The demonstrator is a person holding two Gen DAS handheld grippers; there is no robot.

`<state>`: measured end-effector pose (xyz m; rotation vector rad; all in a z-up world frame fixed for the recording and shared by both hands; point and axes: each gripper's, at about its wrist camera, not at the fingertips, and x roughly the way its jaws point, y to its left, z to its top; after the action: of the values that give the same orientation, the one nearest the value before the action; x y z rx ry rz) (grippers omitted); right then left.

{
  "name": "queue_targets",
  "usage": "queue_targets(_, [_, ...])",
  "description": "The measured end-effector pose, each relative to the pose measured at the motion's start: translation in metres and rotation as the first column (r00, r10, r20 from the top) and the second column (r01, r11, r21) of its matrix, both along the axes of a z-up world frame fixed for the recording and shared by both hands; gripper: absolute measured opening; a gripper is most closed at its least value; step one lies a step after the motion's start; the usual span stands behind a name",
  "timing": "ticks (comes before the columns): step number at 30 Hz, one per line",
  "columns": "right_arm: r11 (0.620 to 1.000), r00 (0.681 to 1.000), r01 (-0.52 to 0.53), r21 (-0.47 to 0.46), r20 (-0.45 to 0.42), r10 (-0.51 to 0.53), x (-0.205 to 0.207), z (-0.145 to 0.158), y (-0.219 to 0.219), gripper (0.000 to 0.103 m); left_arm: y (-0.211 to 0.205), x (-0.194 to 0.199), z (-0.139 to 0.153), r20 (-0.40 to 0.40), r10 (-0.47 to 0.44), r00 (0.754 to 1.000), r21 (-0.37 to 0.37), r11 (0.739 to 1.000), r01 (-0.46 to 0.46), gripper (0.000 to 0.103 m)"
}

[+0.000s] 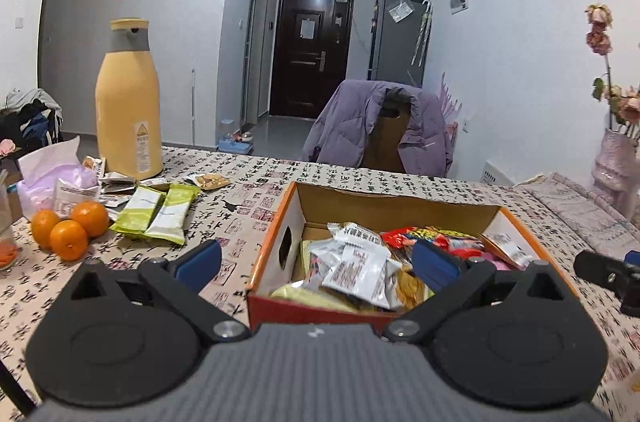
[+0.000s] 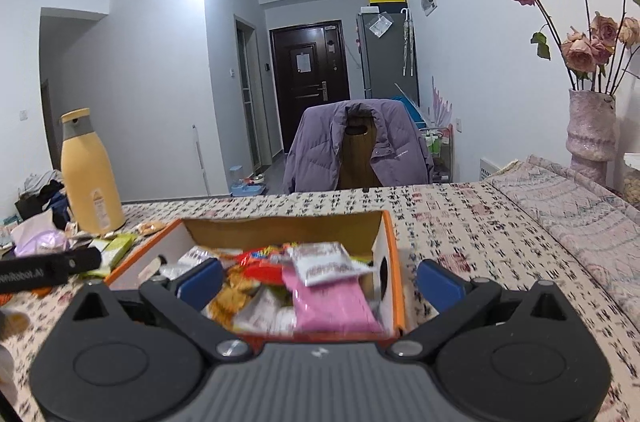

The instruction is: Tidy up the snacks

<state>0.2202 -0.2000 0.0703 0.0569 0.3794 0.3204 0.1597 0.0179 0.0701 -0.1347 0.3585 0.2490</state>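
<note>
An orange-edged cardboard box point(image 1: 276, 222) point(image 2: 394, 270) stands on the table, filled with several snack packets point(image 1: 360, 262) point(image 2: 324, 262), among them a pink packet point(image 2: 332, 306). My left gripper point(image 1: 318, 264) hovers open over the box's near left corner, nothing between its blue pads. My right gripper point(image 2: 320, 282) hangs open above the box's near right part, also holding nothing. Two green snack bars point(image 1: 156, 212) point(image 2: 116, 248) and a small nut packet point(image 1: 208, 181) lie on the cloth left of the box.
A tall yellow flask point(image 1: 128, 102) point(image 2: 92, 174) stands at the back left, with three oranges point(image 1: 70, 226) and a tissue bag point(image 1: 60, 182) near it. A chair with a purple jacket point(image 1: 380, 130) faces the far edge. A pink vase of dried roses point(image 2: 590, 134) sits right.
</note>
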Motion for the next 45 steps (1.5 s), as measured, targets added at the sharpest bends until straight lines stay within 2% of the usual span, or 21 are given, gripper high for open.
queue_targets(5, [1.0,1.0,-0.017,-0.023,-0.012,0.017,-0.035,-0.009,-0.007,0.103,-0.007,-0.039,-0.005,0.013,-0.035,0.999,0.016,0.999,0.035,0.103])
queue_targets(10, [0.999,0.999,-0.024,-0.037,-0.04,0.023,-0.068,-0.022,-0.019,0.103,-0.01,-0.074,-0.021,-0.01,-0.078,0.997,0.009,0.997,0.078,0.103])
queue_targets(20, [0.998,0.994,-0.034,-0.049,-0.108,0.028,-0.11,-0.049,-0.033,0.103,-0.022,-0.112,-0.054,-0.076,-0.162,0.984,0.002,0.987,0.162,0.103])
queue_targets(27, [0.998,0.987,-0.038,-0.054,-0.156,0.03,-0.121,-0.063,-0.034,0.103,-0.023,-0.12,-0.066,-0.108,-0.18,0.978,-0.018,0.984,0.179,0.103])
queue_targets(45, [0.998,0.986,-0.04,-0.049,-0.164,0.031,-0.123,-0.064,-0.032,0.103,-0.027,-0.122,-0.071,-0.123,-0.199,0.972,-0.028,0.98,0.197,0.103])
